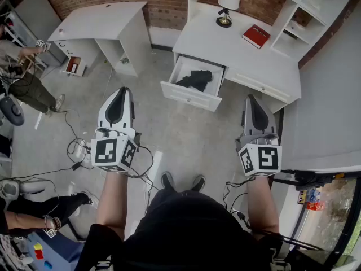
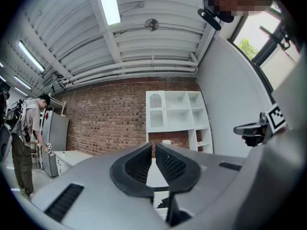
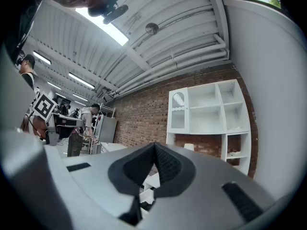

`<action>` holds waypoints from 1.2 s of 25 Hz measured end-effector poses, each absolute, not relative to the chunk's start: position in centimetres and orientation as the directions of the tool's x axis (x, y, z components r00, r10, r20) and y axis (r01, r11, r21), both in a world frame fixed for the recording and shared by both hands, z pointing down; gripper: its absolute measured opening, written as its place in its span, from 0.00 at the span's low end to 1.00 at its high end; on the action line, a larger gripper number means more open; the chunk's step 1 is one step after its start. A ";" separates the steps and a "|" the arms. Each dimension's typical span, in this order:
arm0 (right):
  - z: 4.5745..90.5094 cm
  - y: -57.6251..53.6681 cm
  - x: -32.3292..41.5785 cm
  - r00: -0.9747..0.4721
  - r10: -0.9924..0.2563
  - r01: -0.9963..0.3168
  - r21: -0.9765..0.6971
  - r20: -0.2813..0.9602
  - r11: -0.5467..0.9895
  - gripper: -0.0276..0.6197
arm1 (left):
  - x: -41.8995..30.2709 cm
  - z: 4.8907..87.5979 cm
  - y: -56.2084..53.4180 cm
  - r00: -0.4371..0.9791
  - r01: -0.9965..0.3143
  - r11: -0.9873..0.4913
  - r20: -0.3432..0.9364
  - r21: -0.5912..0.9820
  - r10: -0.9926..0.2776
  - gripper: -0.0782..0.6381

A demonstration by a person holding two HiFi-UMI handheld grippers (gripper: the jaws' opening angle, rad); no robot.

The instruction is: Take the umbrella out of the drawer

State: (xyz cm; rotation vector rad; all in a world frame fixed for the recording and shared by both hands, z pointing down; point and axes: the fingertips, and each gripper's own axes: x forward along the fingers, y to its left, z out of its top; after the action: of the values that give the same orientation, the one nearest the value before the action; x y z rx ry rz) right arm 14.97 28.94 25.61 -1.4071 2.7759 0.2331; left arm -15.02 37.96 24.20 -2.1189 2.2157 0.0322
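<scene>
The black folded umbrella (image 1: 197,79) lies inside the open white drawer (image 1: 189,96) of the white desk (image 1: 237,49), ahead of me in the head view. My left gripper (image 1: 122,90) is held level over the floor, short of the drawer and to its left, jaws shut with nothing between them. My right gripper (image 1: 250,96) hangs level to the drawer's right, close to the desk front, also shut and empty. In the left gripper view the left gripper (image 2: 153,145) points at the brick wall with its pads together. The right gripper (image 3: 154,145) looks the same in the right gripper view.
A table lamp (image 1: 228,3) and a red book (image 1: 256,36) stand on the desk top, with white shelves (image 1: 304,16) at its right. A second white desk (image 1: 96,21) stands at the back left. Cables (image 1: 79,148) trail on the floor. People stand at the left edge (image 1: 28,86).
</scene>
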 end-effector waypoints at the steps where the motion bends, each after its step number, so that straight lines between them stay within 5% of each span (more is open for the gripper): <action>1: 25.7 29.0 15.0 -0.592 -0.802 -0.804 0.122 -0.081 0.582 0.04 | -15.0 24.3 38.0 -0.045 -0.998 0.048 -0.068 -0.037 -0.997 0.15; 9: 26.0 28.3 16.5 -0.599 -0.797 -0.800 0.099 -0.079 0.591 0.04 | -13.6 24.5 37.3 -0.065 -0.997 0.067 -0.060 -0.024 -0.996 0.15; 15: 25.8 27.5 19.1 -0.592 -0.797 -0.806 0.082 -0.117 0.587 0.04 | -10.7 22.0 38.5 -0.040 -0.999 0.043 -0.209 -0.010 -0.977 0.15; 16: 26.0 27.4 19.6 -0.588 -0.800 -0.809 0.091 -0.115 0.581 0.13 | -10.2 21.9 38.7 -0.038 -0.999 0.044 -0.219 -0.022 -0.975 0.16; 20: 26.6 27.1 20.8 -0.608 -0.788 -0.794 0.087 -0.096 0.602 0.25 | -8.4 23.2 38.8 -0.032 -0.999 0.036 -0.167 -0.021 -0.985 0.37; 30: 27.7 26.6 20.5 -0.641 -0.763 -0.767 0.051 -0.082 0.640 0.25 | -8.4 26.2 38.5 -0.077 -0.997 0.078 -0.016 -0.021 -0.997 0.39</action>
State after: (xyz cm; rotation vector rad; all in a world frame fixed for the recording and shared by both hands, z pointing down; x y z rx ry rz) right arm 20.46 26.59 27.65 -1.3056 2.7963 0.1245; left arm -8.37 38.50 26.17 -2.1157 2.2869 -0.0065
